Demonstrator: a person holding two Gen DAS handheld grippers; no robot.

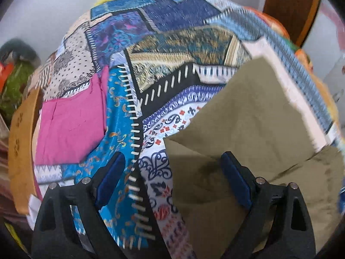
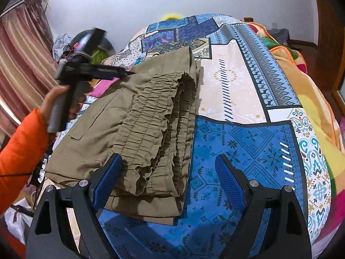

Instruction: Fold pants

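Left wrist view, gripper: we see our left gripper [image 1: 172, 168] wide open, with nothing between its fingers.
Left wrist view, pants: the olive pants [image 1: 254, 116] lie on the patterned bedspread [image 1: 120, 99], under the right finger; a pink cloth [image 1: 71, 127] lies well to the left.
Right wrist view, gripper: our right gripper [image 2: 169, 165] is wide open and empty, left finger over the pants' edge.
Right wrist view, pants: folded pants [image 2: 138, 116] rest on the bedspread [image 2: 248, 146], gathered waistband [image 2: 155, 120] on top.
Right wrist view, other gripper: the left gripper [image 2: 129, 73] is over the far part of the pants; whether it touches them we cannot tell.
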